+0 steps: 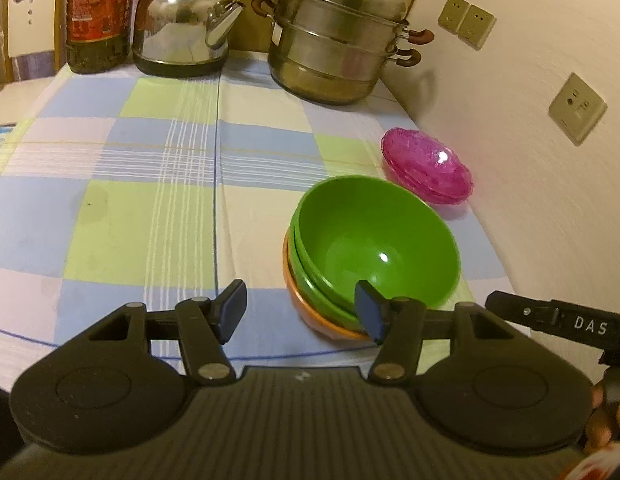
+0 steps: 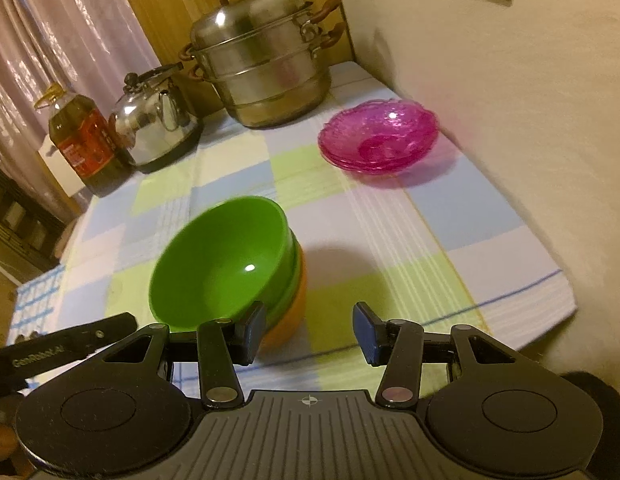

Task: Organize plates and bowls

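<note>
Beside left claw [image 1: 299, 314]: stacked bowls [image 1: 374, 248], apart.

Nested bowls [image 1: 374, 248] sit before stacked plates [image 1: 428, 166], seemingly apart.

A table under a checked blue, green and white cloth [image 1: 149, 184] is standing against a cream wall [image 1: 530, 80]. Three sockets [image 1: 577, 109] are sitting on that wall beside the table. Wood panelling [image 2: 161, 8] is rising behind the table's far end, and a pale curtain [image 2: 61, 40] is hanging left of it, catching warm light.
</note>
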Demonstrator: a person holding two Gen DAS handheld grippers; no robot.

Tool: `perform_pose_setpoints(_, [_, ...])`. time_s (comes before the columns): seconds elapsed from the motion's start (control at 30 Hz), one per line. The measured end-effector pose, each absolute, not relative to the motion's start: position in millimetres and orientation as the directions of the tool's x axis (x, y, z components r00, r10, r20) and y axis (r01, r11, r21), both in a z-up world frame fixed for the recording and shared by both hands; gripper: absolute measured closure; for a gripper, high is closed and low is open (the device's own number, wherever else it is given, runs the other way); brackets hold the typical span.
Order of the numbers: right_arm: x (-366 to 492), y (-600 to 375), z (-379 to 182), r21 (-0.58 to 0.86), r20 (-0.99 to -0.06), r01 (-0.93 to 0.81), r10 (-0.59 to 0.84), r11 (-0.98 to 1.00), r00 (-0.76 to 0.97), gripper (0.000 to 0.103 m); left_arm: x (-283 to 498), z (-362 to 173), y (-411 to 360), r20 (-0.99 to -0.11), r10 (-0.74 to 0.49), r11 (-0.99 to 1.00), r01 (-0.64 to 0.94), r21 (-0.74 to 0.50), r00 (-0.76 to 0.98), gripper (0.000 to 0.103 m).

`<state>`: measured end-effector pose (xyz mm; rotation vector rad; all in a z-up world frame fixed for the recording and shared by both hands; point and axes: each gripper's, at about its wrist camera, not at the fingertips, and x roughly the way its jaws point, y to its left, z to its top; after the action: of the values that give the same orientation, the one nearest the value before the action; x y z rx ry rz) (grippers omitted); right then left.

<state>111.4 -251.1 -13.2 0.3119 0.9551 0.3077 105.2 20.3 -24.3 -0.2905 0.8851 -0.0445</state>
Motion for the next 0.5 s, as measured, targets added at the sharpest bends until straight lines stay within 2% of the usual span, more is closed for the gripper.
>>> perform_pose_setpoints(0.33, [162,-236,-35,0.433,-0.776,-0.111,0.433,0.894,0.458,0.054,153,-49,28,-0.789,-0.199,0.942,-0.107,-0.317,0.581,0.048])
perform_pose_setpoints(0.5, [179,-227,-49,0.445,-0.802,-0.091,0.441,0.891,0.403,0.055,170,-61,29,-0.812,-0.237,0.928,-0.122,-0.351,0.534,0.055])
